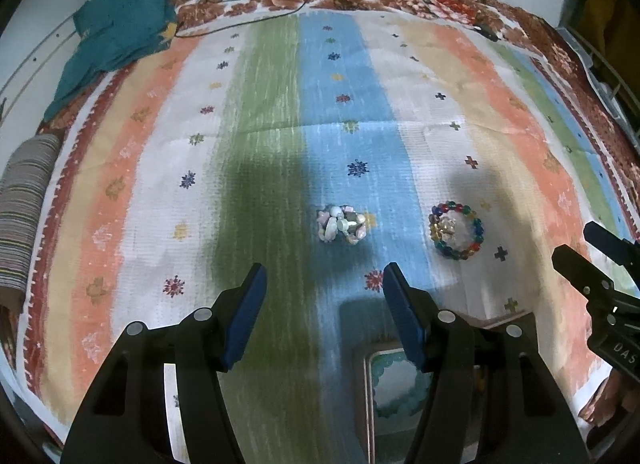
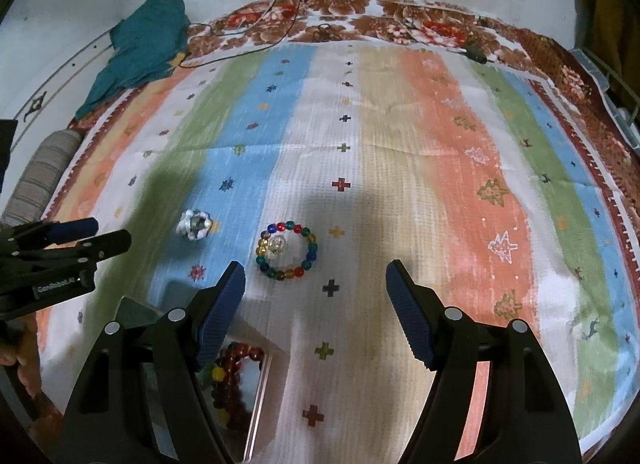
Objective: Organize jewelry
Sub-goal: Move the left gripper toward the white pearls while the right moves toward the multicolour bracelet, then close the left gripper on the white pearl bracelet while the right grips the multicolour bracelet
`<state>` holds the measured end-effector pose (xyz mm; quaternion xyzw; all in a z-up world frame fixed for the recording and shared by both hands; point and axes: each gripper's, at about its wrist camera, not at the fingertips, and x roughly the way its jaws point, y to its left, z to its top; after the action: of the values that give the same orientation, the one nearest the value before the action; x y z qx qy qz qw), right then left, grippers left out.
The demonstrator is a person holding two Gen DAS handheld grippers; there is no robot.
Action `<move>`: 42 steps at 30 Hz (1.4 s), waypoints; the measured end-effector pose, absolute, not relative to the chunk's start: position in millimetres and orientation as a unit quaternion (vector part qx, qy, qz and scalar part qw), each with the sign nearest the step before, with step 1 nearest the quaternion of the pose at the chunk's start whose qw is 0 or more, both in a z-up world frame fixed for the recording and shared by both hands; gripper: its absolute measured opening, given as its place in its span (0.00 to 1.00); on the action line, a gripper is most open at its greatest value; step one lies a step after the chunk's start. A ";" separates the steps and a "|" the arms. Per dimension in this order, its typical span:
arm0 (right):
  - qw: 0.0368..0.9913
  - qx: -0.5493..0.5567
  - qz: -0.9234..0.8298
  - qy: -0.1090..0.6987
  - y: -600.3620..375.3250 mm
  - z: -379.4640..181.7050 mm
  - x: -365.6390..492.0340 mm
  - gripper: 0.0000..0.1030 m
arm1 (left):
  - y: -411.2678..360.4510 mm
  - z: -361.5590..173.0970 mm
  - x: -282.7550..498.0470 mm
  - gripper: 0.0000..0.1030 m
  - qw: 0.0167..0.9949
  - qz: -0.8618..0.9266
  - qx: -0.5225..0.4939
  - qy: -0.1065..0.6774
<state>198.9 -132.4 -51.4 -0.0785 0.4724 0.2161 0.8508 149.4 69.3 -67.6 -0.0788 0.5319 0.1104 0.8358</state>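
Observation:
A pale stone-chip bracelet (image 1: 342,224) lies bunched on the blue stripe of the striped cloth (image 1: 260,112), just ahead of my open, empty left gripper (image 1: 324,284). It also shows in the right wrist view (image 2: 194,226). A multicoloured bead bracelet (image 1: 456,231) lies to its right; in the right wrist view this bead bracelet (image 2: 287,250) sits just ahead of my open, empty right gripper (image 2: 316,284). A tray (image 1: 370,392) under my left gripper holds a teal bracelet (image 1: 400,408). The tray (image 2: 260,404) also holds a dark red bead bracelet (image 2: 236,380).
A teal cloth (image 1: 116,28) lies at the far left corner. Thin cables (image 1: 280,4) cross the far floral border. A striped grey roll (image 1: 28,208) sits at the left edge. The right gripper shows at the right edge of the left wrist view (image 1: 600,264).

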 end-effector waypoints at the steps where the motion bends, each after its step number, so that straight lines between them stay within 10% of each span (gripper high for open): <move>1: 0.850 -0.079 0.216 0.474 -131.8 -52.8 201.1 0.71 | 70.4 -69.7 151.6 0.59 0.834 0.112 -0.078 0.534; 42: 0.817 -0.118 0.195 0.530 -104.8 -115.3 253.9 0.71 | 101.1 -121.7 201.5 0.59 0.806 0.104 -0.109 0.573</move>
<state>253.9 -104.8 -115.3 -0.1180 0.5297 0.1954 0.8169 201.5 101.1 -121.7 -0.1088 0.5731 0.1040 0.8055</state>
